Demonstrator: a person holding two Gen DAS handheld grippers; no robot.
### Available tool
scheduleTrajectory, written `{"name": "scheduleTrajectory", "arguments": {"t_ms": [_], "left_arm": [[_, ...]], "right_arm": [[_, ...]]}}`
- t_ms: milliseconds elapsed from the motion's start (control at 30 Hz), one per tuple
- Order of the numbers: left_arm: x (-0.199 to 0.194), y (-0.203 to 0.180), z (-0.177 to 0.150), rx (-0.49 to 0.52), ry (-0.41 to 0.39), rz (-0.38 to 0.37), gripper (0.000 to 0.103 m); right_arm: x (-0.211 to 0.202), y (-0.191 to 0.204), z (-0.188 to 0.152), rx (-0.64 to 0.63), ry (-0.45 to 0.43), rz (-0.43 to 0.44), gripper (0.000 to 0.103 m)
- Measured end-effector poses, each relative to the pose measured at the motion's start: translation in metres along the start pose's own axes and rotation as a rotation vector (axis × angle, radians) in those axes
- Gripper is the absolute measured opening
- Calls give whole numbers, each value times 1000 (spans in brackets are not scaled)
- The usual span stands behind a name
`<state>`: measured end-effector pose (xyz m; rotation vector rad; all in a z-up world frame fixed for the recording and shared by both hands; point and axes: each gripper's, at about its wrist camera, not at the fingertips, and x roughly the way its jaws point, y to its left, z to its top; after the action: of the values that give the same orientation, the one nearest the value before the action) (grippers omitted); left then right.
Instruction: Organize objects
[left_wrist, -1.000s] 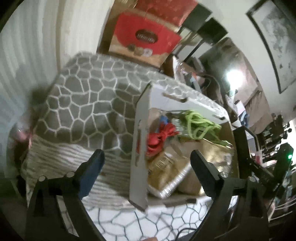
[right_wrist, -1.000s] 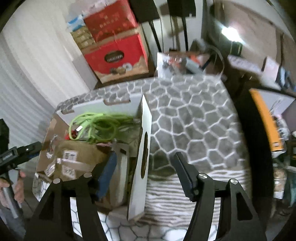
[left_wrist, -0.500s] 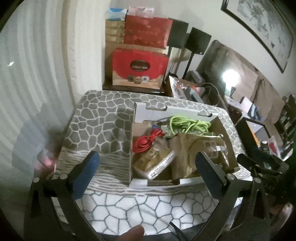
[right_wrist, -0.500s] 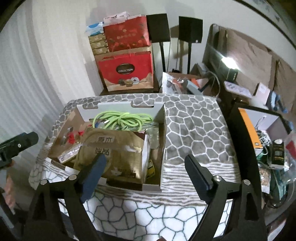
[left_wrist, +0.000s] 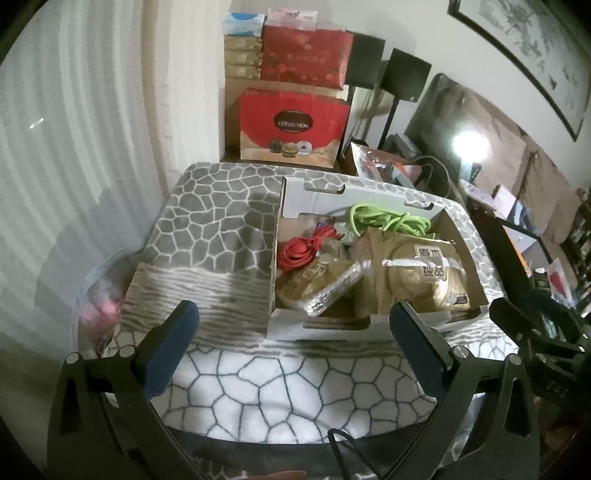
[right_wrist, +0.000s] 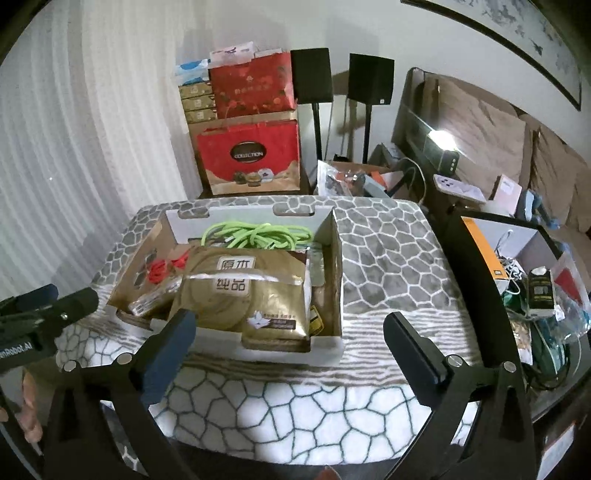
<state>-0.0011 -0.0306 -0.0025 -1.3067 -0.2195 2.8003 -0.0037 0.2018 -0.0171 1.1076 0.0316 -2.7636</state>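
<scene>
A white cardboard box (left_wrist: 282, 325) sits on a table draped with a grey-and-white stone-pattern cloth (left_wrist: 218, 236), crammed with goods. Inside lie a large gold packet (right_wrist: 243, 295) printed with Chinese characters, a coil of bright green cord (right_wrist: 255, 234) against the far wall, a bundle of red cord (left_wrist: 301, 249) toward the left side, and a smaller clear-wrapped packet (left_wrist: 325, 286) near the front.

The left gripper (left_wrist: 293, 347) hangs above the table's near edge with its blue-padded fingers spread wide and nothing between them; the box lies just ahead, offset toward its right finger. The right gripper (right_wrist: 284, 345), likewise spread wide and empty, is held back from the near edge of the table, the box's front wall ahead of it and toward its left finger. In the right wrist view the left gripper's black body appears at the far left edge, beside the table's corner, well apart from the box.

Behind the table, red gift boxes (right_wrist: 247, 158) are stacked against the wall, next to two black speakers (right_wrist: 371, 79) on stands.
</scene>
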Motion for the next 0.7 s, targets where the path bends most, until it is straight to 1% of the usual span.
{"name": "scheduleTrajectory", "arguments": {"t_ms": [133, 300, 400, 700], "left_arm": [[1, 0, -6, 3, -3, 23, 103], [1, 5, -10, -13, -8, 25, 103], [1, 5, -11, -13, -18, 45, 103], [1, 1, -13, 4, -11, 44, 103]], "right_arm": [[0, 4, -5, 2, 10, 11, 103], [1, 8, -11, -5, 12, -6, 103], [1, 9, -13, -4, 10, -10, 103], [0, 7, -14, 11, 10, -6, 103]]}}
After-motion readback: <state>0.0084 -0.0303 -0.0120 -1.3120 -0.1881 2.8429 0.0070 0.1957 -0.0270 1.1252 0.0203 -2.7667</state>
